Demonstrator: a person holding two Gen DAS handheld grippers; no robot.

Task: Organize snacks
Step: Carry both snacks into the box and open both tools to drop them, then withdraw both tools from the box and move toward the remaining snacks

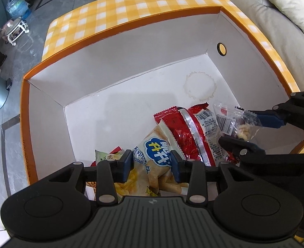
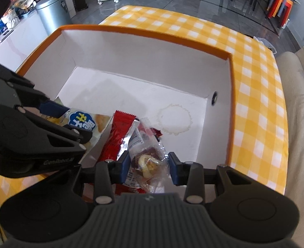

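An orange-rimmed white box [image 1: 119, 31] [image 2: 152, 34] stands on a yellow checked tablecloth. My left gripper [image 1: 152, 166] [image 2: 69, 122] is shut on a beige potato-snack bag [image 1: 152, 157] [image 2: 83, 122] with a blue logo, low inside the box. My right gripper [image 2: 149, 170] [image 1: 249, 128] is shut on a small clear packet of nuts and dried fruit [image 2: 147, 157] [image 1: 236, 124], held over a red snack bag [image 1: 185, 130] [image 2: 119, 136] that lies on the box floor. A green-edged bag [image 1: 104, 155] lies under the potato bag.
The box's far half [image 1: 131, 99] has a bare white floor with a round ring stain [image 1: 200, 86] [image 2: 174, 119]. A cream sofa [image 1: 276, 20] [image 2: 300, 124] flanks the table. A grey bin [image 2: 52, 10] and a water bottle [image 1: 17, 6] stand on the floor beyond.
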